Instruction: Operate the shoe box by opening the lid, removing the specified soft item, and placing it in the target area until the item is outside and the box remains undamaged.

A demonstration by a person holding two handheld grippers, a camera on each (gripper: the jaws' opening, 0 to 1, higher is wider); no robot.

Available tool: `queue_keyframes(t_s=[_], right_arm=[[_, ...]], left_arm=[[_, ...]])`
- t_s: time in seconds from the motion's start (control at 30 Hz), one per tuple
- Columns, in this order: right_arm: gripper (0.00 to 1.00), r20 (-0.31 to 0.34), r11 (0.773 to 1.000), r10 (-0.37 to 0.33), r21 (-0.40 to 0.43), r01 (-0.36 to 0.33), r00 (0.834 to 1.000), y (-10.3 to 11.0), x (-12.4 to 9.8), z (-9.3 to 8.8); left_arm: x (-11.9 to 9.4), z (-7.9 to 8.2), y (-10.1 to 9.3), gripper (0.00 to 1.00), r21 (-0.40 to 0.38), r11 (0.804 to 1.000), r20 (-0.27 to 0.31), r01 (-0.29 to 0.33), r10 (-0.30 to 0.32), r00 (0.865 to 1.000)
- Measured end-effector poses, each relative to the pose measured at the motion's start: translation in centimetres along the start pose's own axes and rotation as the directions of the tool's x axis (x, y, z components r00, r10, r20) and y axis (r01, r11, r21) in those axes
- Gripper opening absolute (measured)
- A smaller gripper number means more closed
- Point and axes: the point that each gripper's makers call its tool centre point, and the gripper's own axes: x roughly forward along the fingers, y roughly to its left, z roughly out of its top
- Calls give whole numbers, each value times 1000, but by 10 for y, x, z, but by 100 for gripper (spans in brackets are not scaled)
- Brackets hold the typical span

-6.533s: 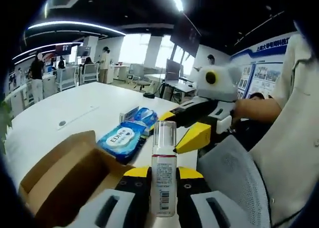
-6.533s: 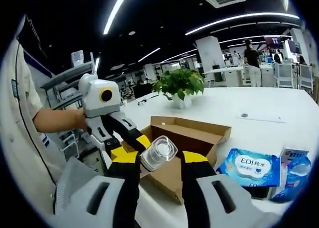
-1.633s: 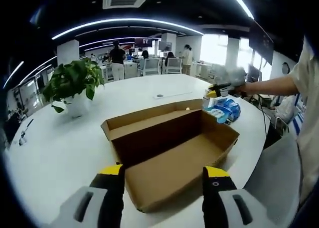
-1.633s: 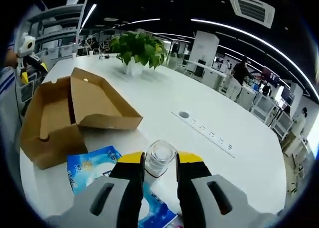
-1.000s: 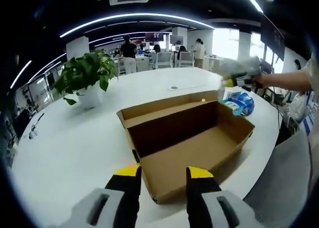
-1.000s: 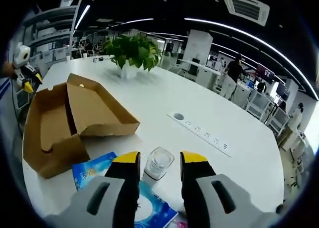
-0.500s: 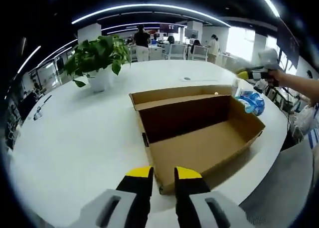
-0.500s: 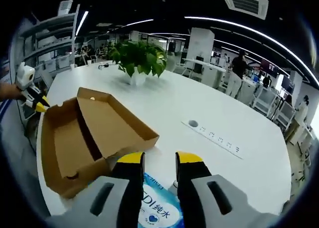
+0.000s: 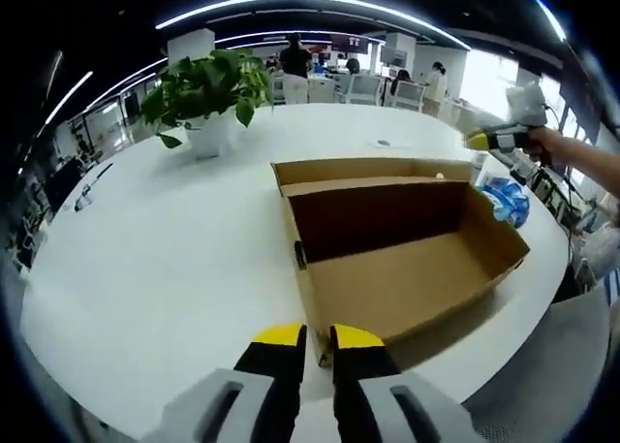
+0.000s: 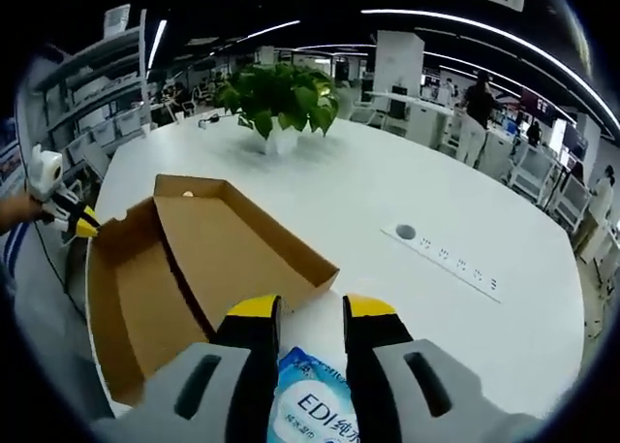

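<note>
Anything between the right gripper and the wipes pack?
Nothing visible. In the right gripper view the blue wipes pack lies on the white table, right under the right gripper, between its fingers. The open cardboard box sits off to the side, clear of the path.

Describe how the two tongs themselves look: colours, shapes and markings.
Both tongs, the left tongs and the right tongs, have two black jaws capped with yellow tips, rising from pale grey moulded bodies with dark slot-shaped openings.

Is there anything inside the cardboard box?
No, the open shoe box shows only its bare brown floor and walls inside.
</note>
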Motion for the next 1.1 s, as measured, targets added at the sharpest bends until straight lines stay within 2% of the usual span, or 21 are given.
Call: queue_keyframes(t_s=[0.07,0.23,0.37,0.53,0.67,0.87,0.93,1.0,1.1], right_arm=[[21,-10,1000,0,12,0,1000,-2,4,0],[20,-42,995,12,95,-8,999,-4,18,-2],[21,-88,987,19,161,-5,996,-6,30,-8],[19,-129,980,16,199,10,992,-8,46,-12],[19,-174,966,18,257,28,985,-8,60,-14],[17,-254,954,-8,287,84,967,-14,78,-21],[16,-270,958,-6,273,82,963,-11,84,-24],[14,-308,966,-30,233,107,951,-13,86,-29],[13,-341,966,-26,234,111,940,-10,90,-35]], left_arm=[[0,0,-2,5,-32,999,1,8,-8,1000],[-1,-1,-2,5,-55,998,-2,3,-3,1000],[-1,-1,-3,4,-59,998,-9,1,-1,1000],[-1,-1,-3,4,-69,998,-14,-1,0,1000],[-1,-1,-4,4,-73,997,-21,1,-3,1000],[-1,-1,-4,4,-84,996,-23,2,-4,1000],[0,-1,-4,4,-84,997,-27,2,-5,1000],[0,-1,-4,4,-80,997,-32,2,-5,999],[0,-2,-4,4,-82,997,-36,2,-5,999]])
